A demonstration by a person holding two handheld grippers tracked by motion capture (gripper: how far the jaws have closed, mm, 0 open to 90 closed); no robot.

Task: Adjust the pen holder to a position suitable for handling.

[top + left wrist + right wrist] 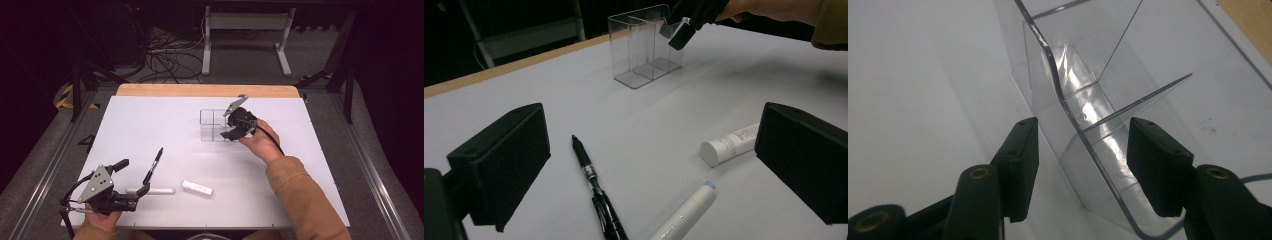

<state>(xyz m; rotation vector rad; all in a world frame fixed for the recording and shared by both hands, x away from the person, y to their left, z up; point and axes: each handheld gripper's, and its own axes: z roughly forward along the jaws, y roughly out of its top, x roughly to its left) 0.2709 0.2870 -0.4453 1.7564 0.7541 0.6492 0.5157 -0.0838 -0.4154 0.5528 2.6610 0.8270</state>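
My right gripper (233, 131) is at the clear plastic organizer (214, 125), which stands upright on the white table (150, 125) toward its far middle. In the right gripper view my jaws are spread, one on each side of the organizer's near wall (1068, 105), and I cannot tell whether either pad touches the plastic. The organizer's thin dividers split it into compartments. My left gripper (131, 176) hovers low over the near left part of the table with its jaws wide apart, holding nothing. Between those jaws in the left gripper view lie a black pen (596, 192) and a white marker (686, 210), with a small white tube (729, 145) just beside my right-hand pad. All three lie flat on the table, well apart from the organizer.
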